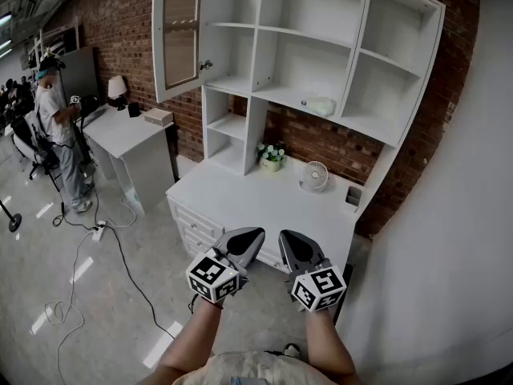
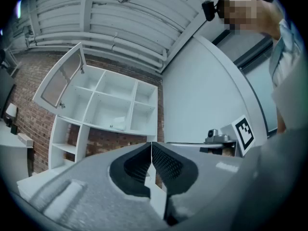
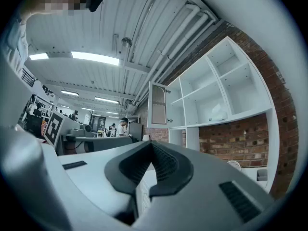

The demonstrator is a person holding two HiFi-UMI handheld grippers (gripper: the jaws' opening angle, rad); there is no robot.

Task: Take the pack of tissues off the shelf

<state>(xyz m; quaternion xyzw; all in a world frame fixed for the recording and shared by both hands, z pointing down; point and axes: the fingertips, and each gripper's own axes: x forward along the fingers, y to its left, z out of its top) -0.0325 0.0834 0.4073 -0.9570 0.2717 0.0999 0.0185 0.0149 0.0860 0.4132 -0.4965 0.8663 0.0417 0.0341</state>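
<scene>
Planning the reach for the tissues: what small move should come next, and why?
Probably raise the right tool toward the pack of tissues, opening it on the way. The pack lies on the shelf above the desk; right tool and left tool are both shut, empty and low.

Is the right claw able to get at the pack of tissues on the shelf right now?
Probably yes. The pack of tissues lies in an open-fronted shelf bay, nothing before it. The right claw is shut and held short of the desk, so it must reach in and open first.
</scene>
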